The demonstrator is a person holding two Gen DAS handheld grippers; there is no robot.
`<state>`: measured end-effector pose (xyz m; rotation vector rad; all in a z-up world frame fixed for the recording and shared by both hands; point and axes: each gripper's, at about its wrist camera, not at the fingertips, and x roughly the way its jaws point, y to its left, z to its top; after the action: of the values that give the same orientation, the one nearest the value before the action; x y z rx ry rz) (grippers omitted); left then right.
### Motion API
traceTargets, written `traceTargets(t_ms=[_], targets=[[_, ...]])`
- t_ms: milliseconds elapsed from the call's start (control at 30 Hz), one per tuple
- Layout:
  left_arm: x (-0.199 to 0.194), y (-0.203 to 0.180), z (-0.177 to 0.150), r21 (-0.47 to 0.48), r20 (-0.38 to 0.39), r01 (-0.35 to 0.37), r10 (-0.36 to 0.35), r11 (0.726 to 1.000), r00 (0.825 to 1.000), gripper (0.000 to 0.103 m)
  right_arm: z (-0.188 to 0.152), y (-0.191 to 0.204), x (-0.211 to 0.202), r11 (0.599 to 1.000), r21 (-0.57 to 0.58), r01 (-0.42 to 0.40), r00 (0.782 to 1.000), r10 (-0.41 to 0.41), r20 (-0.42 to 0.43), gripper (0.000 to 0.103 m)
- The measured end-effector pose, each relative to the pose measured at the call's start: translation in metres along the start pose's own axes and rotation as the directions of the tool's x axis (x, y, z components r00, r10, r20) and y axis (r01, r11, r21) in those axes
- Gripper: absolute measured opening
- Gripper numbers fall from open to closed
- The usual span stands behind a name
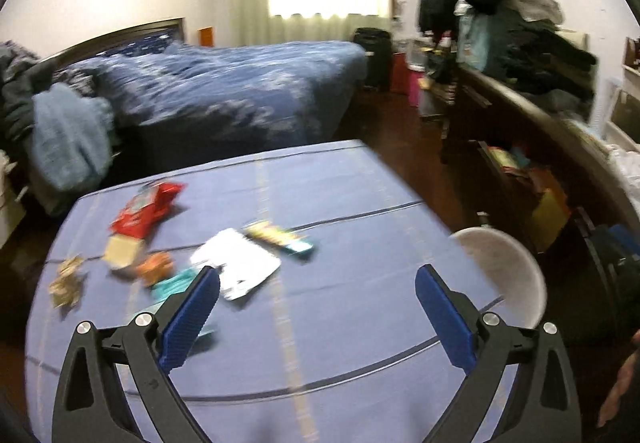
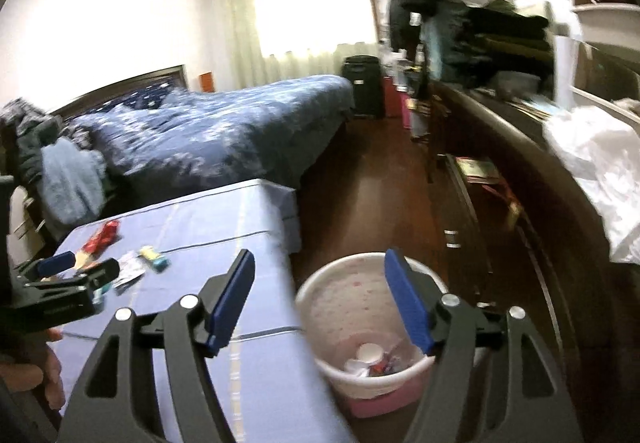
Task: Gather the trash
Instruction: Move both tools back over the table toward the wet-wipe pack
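Several wrappers lie on the blue-clothed table [image 1: 340, 323]: a red packet [image 1: 146, 209], a silver foil pouch [image 1: 238, 263], a yellow-teal wrapper [image 1: 280, 237], an orange piece [image 1: 154, 267], a teal scrap [image 1: 172, 283] and a crumpled tan wrapper [image 1: 66, 281]. My left gripper [image 1: 318, 279] is open and empty, just above the table near the foil pouch; it also shows in the right wrist view [image 2: 76, 263]. My right gripper [image 2: 320, 263] is open and empty above the white-and-pink bin [image 2: 332, 291], which holds a cup and scraps. The bin's rim also shows in the left wrist view [image 1: 516, 263].
A bed [image 1: 224, 91] with a blue cover stands beyond the table. A dark dresser [image 2: 520, 171] piled with clothes runs along the right wall. Wooden floor [image 2: 372, 183] lies between bed, table and dresser. The bin stands on the floor at the table's right edge.
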<state>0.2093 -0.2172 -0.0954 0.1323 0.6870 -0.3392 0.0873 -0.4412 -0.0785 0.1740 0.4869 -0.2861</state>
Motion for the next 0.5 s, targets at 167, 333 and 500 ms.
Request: traceTargets(t_ms=[167, 333, 500], targets=[[0.004, 0.049, -0.018, -0.094, -0.052, -0.048, 0.044, 0.994, 0.998, 0.098, -0.008, 0.049, 0.007, 0.993, -0.075, -0.094, 0.995, 0.091, -0.044, 0.069], [0.024, 0.084, -0.033, -0.14, -0.122, -0.122, 0.105, 0.983, 0.987, 0.099, -0.022, 0.093, 0.016, 0.978, -0.128, -0.166, 0.983, 0.154, -0.101, 0.069], [0.053, 0.107, -0.042, -0.19, -0.199, -0.139, 0.101, 0.972, 0.975, 0.099, -0.03, 0.125, 0.023, 0.964, -0.163, -0.208, 0.973, 0.187, -0.138, 0.069]])
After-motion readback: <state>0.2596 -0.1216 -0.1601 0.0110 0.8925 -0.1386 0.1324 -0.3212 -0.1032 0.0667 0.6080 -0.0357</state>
